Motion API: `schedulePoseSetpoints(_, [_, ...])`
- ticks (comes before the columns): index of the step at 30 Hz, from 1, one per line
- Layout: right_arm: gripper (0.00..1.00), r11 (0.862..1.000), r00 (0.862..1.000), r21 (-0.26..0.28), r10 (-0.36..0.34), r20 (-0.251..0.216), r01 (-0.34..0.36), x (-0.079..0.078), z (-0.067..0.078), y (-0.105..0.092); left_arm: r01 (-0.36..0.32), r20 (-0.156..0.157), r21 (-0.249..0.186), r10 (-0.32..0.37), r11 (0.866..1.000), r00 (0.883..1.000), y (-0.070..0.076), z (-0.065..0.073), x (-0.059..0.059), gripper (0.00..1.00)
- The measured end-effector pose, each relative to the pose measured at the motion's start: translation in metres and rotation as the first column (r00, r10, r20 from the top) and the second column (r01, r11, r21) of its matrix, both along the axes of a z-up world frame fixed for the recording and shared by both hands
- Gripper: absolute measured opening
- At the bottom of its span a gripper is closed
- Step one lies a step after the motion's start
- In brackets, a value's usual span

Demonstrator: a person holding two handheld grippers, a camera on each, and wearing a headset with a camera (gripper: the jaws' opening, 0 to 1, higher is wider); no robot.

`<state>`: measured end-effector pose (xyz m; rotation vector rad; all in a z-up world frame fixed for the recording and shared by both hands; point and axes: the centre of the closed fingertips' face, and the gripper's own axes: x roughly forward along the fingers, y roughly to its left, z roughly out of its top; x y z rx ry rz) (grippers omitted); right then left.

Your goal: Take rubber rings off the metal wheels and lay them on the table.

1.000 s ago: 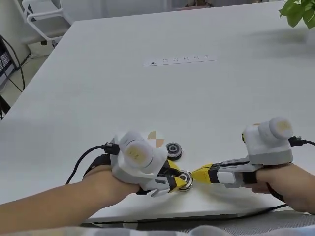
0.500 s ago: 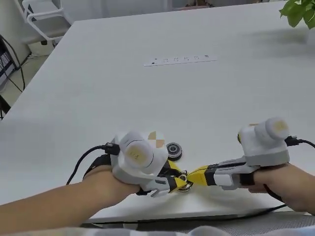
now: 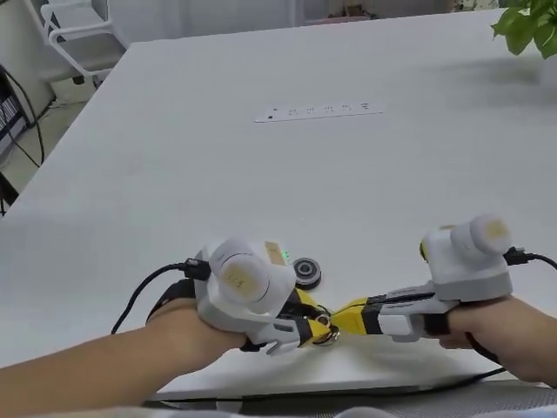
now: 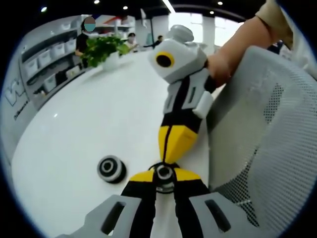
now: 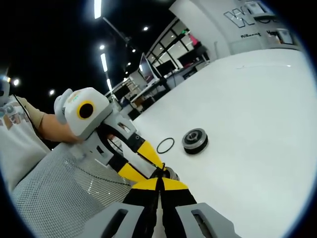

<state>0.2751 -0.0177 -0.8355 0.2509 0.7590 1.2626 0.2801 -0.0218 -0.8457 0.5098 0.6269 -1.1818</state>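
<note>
A small metal wheel (image 4: 164,173) sits clamped between my left gripper's (image 3: 318,332) yellow jaws, just above the table's near edge. My right gripper (image 3: 338,323) comes in from the right with its jaws pressed together, their tips at that wheel's rim (image 5: 169,173), pinching the rubber ring there. A second wheel (image 3: 306,270) with a black rubber ring around it stands on the table just beyond the grippers (image 5: 194,140). One loose black rubber ring (image 5: 165,145) lies flat on the table beside it.
The white table (image 3: 261,174) stretches away ahead, with an inset socket strip (image 3: 318,111) at its middle and a green plant (image 3: 526,22) at the far right corner. A grey mesh chair back (image 4: 267,124) stands at the table's near edge.
My right gripper has slid left, bringing its closed tips up against the wheel held by the left gripper. The left gripper has stayed put with the wheel.
</note>
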Motion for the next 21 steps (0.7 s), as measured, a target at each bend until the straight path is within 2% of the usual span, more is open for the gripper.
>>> schedulePoseSetpoints(11, [0.0,1.0,1.0,-0.009,-0.004,0.012,0.004,0.0036,-0.0029,-0.0028,0.01,0.001,0.003,-0.011,1.0,1.0,-0.0009,0.0006,-0.0006,0.14])
schedulePoseSetpoints(17, [0.0,1.0,1.0,-0.003,-0.007,0.012,0.007,0.0041,-0.0011,-0.0031,0.014,-0.019,-0.003,-0.014,1.0,1.0,-0.0002,0.0013,-0.001,0.17])
schedulePoseSetpoints(18, [0.0,1.0,1.0,-0.002,-0.006,0.013,0.006,0.0038,-0.0007,-0.0031,0.014,-0.039,-0.013,-0.014,1.0,0.999,-0.0015,0.0014,-0.0035,0.18])
schedulePoseSetpoints(21, [0.0,1.0,1.0,-0.002,-0.006,0.014,0.006,0.0029,0.0001,-0.0028,0.025,-0.03,-0.004,-0.025,1.0,0.999,-0.001,0.0018,-0.0051,0.21])
